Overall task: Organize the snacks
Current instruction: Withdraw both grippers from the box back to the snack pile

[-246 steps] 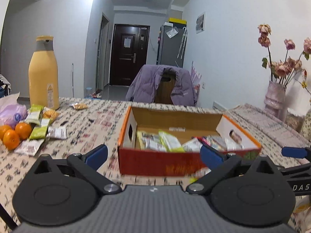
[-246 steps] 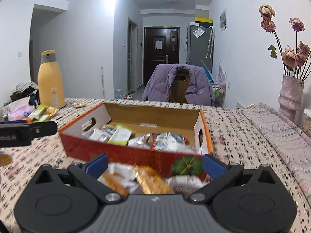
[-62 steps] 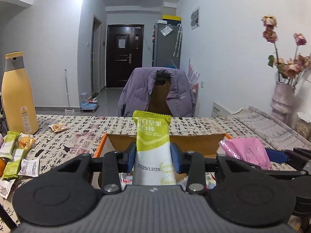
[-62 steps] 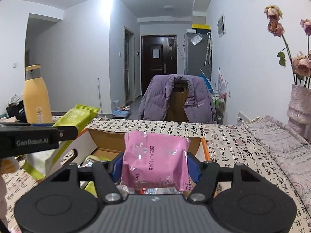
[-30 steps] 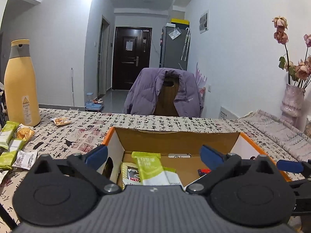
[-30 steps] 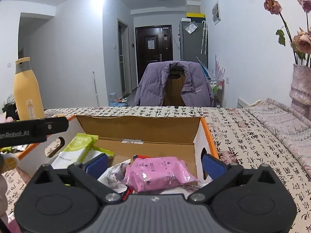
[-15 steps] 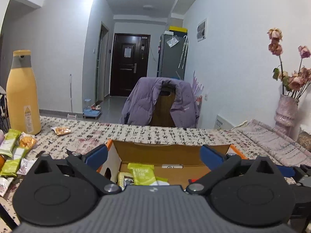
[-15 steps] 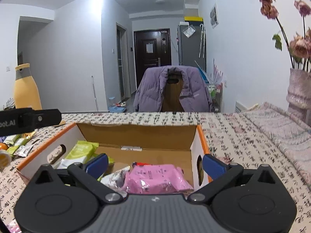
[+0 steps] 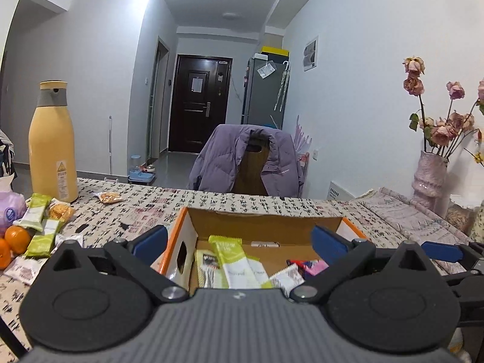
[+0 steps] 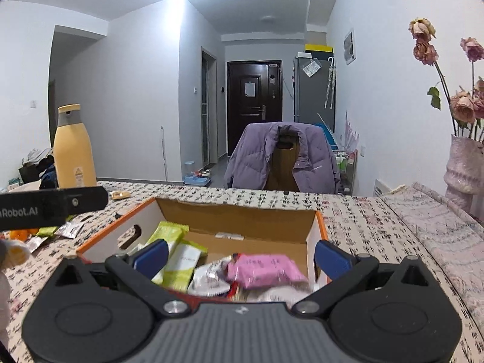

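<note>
An open cardboard box (image 9: 266,222) (image 10: 236,213) with orange rims stands on the table and holds several snack packets. A green snack bar (image 9: 231,255) (image 10: 169,234) lies on the pile inside it, and a pink packet (image 10: 261,269) rests at the box's right. My left gripper (image 9: 239,242) hangs open over the box's near edge, nothing between its blue pads. My right gripper (image 10: 240,255) is open too, above the near side of the box, holding nothing. More green bars and packets (image 9: 42,227) lie loose at the table's left.
A tall yellow bottle (image 9: 53,145) (image 10: 74,148) stands at the far left beside oranges (image 9: 16,237) and a purple tissue pack (image 9: 10,210). A vase of dried roses (image 9: 429,172) (image 10: 464,163) sits at the right. A chair with a purple jacket (image 9: 251,160) is behind the table.
Since two seconds ago both grippers let go: the green bar and the pink packet now lie in the box. Both grippers have drawn back and risen slightly, jaws wide.
</note>
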